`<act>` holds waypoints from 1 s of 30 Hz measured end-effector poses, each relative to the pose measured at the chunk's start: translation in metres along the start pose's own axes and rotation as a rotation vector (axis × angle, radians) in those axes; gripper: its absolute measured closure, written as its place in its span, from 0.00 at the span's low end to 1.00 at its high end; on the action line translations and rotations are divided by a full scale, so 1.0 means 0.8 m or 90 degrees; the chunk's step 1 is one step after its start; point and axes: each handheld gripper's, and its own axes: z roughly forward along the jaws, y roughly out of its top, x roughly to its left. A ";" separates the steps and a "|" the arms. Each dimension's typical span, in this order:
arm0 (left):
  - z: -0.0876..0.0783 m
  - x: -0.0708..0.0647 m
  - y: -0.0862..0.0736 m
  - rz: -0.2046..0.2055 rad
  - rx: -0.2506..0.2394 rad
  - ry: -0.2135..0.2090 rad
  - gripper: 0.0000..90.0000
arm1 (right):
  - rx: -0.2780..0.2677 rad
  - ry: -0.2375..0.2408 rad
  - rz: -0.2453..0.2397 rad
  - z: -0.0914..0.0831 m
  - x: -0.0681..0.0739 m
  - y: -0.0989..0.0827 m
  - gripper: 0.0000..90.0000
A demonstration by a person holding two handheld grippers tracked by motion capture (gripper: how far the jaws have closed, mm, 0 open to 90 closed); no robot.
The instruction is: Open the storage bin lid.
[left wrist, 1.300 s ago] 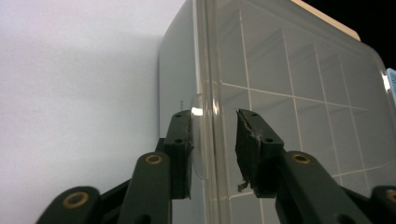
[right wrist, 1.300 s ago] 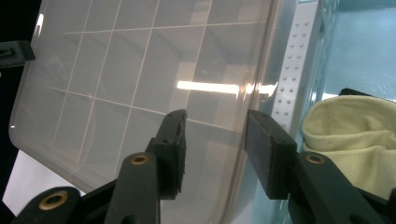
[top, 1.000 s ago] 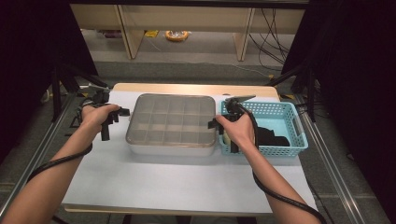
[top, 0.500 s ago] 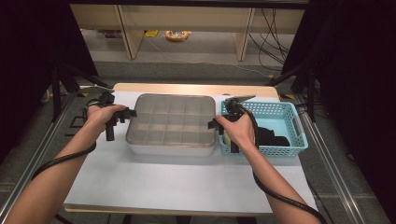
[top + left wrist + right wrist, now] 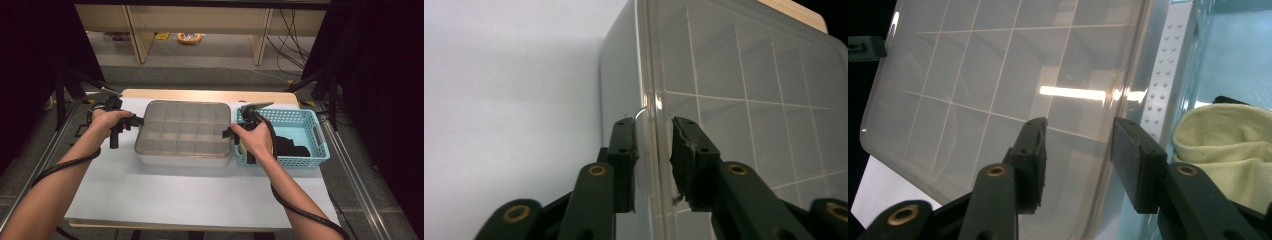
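Note:
A clear lidded box (image 5: 185,127) with a grid of compartments lies in the middle of the white table. My left gripper (image 5: 136,120) is at its left edge. In the left gripper view (image 5: 654,150) the jaws have just been closing around the rim tab of the box (image 5: 749,75); a thin gap still shows at one pad. My right gripper (image 5: 228,134) is at the box's right edge. In the right gripper view (image 5: 1078,160) the jaws stand wide apart, with the rim of the box (image 5: 973,65) passing between them untouched.
A light blue basket (image 5: 305,117) stands against the box's right side, with a black item (image 5: 292,147) inside. A pale yellow cloth (image 5: 1218,145) lies in the basket (image 5: 1173,60) next to my right jaw. The white table top (image 5: 190,190) stretches toward the person.
The left gripper has edged right onto the box's left rim, and its jaws now straddle the rim. The right hand and the box have not moved.

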 end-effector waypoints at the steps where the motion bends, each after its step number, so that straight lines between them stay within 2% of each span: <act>1: 0.000 0.000 0.001 -0.004 0.001 -0.001 0.76 | -0.001 0.000 0.002 0.000 0.001 0.000 0.64; 6: -0.001 0.003 0.005 -0.007 0.015 -0.006 0.78 | -0.002 0.002 -0.003 0.000 0.000 -0.001 0.64; 7: 0.000 0.002 0.006 -0.024 0.009 -0.003 0.79 | 0.000 0.002 0.003 0.000 0.001 -0.001 0.64; 15: -0.002 0.000 0.006 -0.042 0.009 0.003 0.81 | -0.005 -0.001 0.000 0.000 0.001 -0.002 0.65; 21: -0.008 -0.002 0.006 -0.035 0.005 0.000 0.82 | -0.006 -0.004 -0.005 0.000 0.001 -0.002 0.64; 28: -0.018 -0.007 0.006 -0.035 -0.011 -0.007 0.83 | -0.005 0.000 0.004 0.000 0.001 -0.001 0.63; 30: -0.020 -0.007 0.006 -0.042 -0.016 -0.011 0.83 | -0.004 0.005 0.012 0.000 0.001 -0.001 0.63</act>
